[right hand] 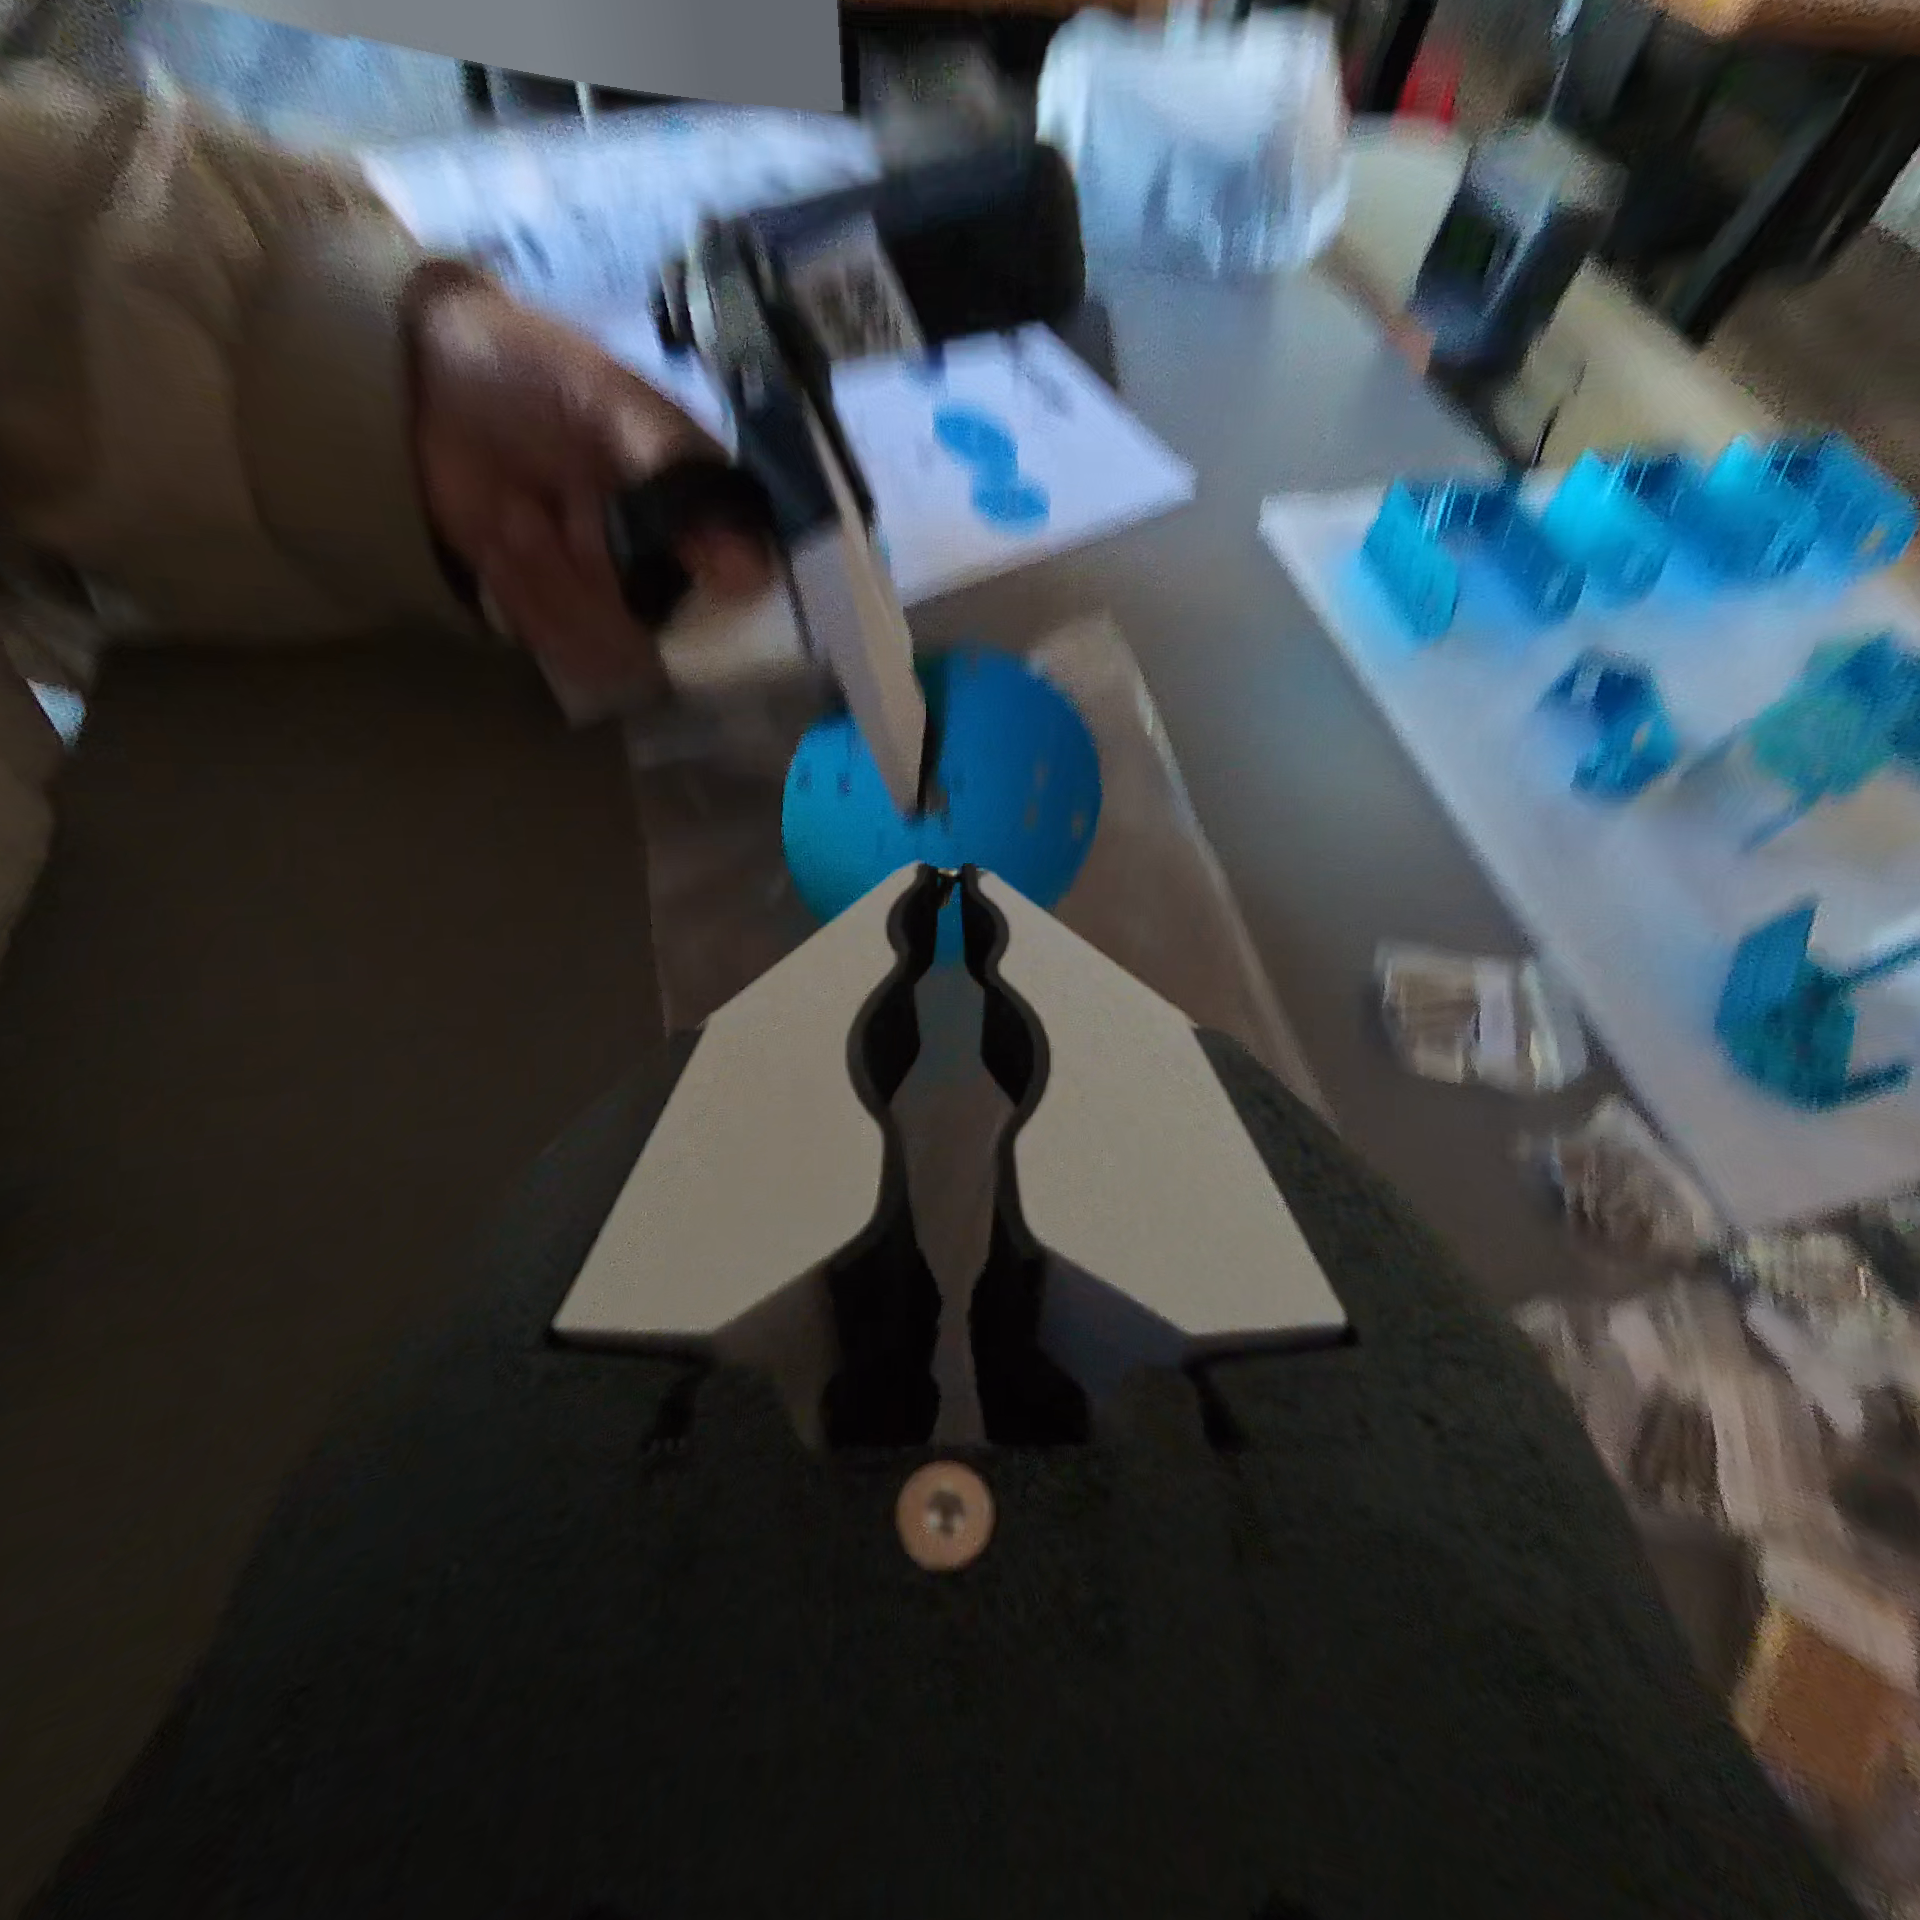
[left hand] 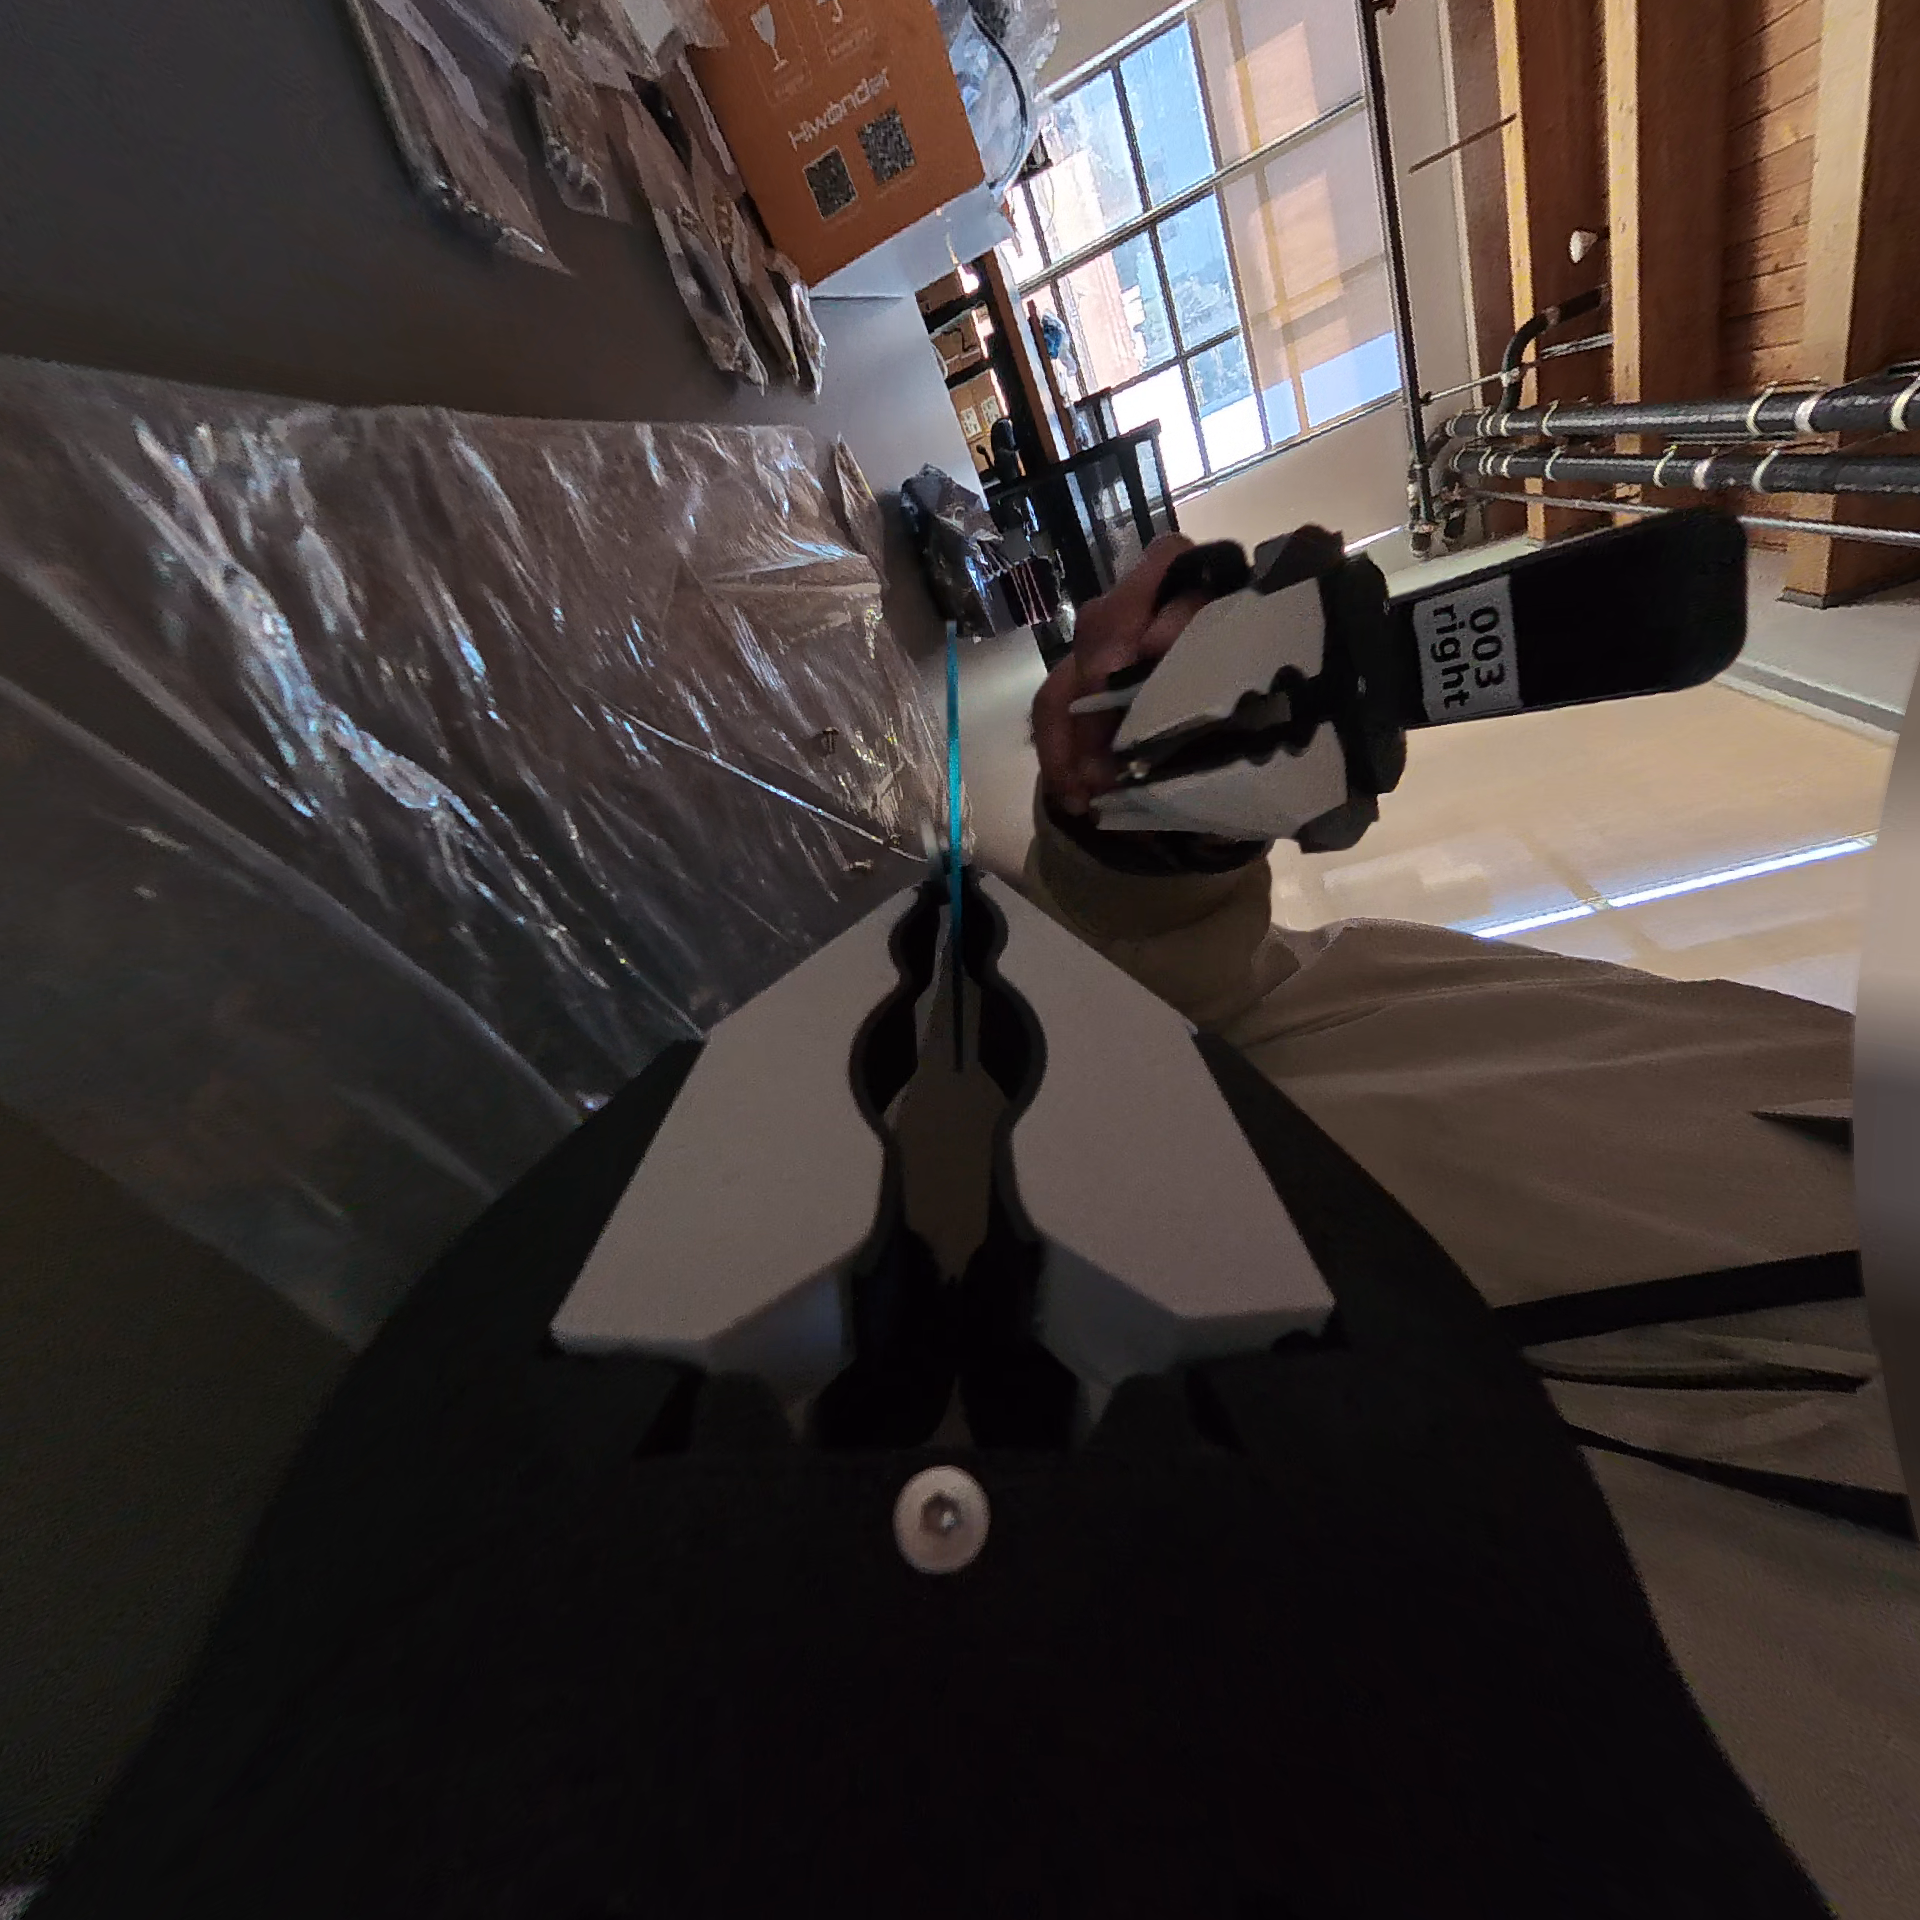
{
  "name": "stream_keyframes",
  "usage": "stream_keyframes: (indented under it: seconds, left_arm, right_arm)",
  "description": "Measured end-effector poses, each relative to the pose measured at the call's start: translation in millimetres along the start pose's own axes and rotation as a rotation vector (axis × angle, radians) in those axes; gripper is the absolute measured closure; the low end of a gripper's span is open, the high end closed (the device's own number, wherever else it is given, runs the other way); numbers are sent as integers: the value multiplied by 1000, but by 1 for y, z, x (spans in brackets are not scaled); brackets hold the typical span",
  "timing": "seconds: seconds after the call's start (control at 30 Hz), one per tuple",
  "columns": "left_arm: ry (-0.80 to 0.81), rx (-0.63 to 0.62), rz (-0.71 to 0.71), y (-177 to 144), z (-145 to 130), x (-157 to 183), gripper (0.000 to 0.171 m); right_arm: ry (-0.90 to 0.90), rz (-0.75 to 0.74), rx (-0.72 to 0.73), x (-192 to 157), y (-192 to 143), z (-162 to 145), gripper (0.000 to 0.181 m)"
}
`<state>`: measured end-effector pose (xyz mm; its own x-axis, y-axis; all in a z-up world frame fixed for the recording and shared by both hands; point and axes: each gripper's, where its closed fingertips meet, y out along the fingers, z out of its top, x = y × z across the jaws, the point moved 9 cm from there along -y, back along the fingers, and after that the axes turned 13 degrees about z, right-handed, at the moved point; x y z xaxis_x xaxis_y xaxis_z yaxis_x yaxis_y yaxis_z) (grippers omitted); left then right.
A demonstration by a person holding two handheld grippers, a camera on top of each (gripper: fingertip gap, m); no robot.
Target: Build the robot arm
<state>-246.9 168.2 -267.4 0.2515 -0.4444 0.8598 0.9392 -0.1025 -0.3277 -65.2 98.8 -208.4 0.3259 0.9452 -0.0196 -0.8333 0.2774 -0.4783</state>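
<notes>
My left gripper (left hand: 951, 883) is shut on a thin blue disc (left hand: 953, 727), seen edge-on and standing up from between the pads. In the right wrist view the same disc (right hand: 1023, 769) shows its round face with small holes, with the left gripper (right hand: 912, 795) pinching it from above. My right gripper (right hand: 943, 871) is shut on a small metal screw (right hand: 945, 875) at its very tips, close in front of the disc's lower edge. In the left wrist view the right gripper (left hand: 1117, 774), held in a hand, shows the screw (left hand: 1135, 767) between its tips, to the right of the disc.
A crinkled clear plastic bag (left hand: 416, 675) lies on the grey table (right hand: 312, 883), with loose small screws (left hand: 831, 740) on it. A cardboard box (left hand: 831, 125) stands farther back. A white board (right hand: 1714, 935) holds several blue parts (right hand: 1610, 717). Small hardware bags (right hand: 1475, 1018) lie beside it. Some 5 centimeters of space lies between my two pairs of fingers.
</notes>
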Motion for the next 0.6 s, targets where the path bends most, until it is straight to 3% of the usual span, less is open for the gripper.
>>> stream_keyframes:
  seconds: [0.07,0.17,0.6]
  left_arm:
    - [14,-2,0,2,-2,2,167]
    - [19,1,-4,3,-3,5,168]
    - [67,7,72,1,-4,4,167]
  right_arm:
    - [-30,12,63,3,15,6,178]
    - [-32,46,-8,2,36,1,178]
    - [-114,-45,-143,-5,46,-2,178]
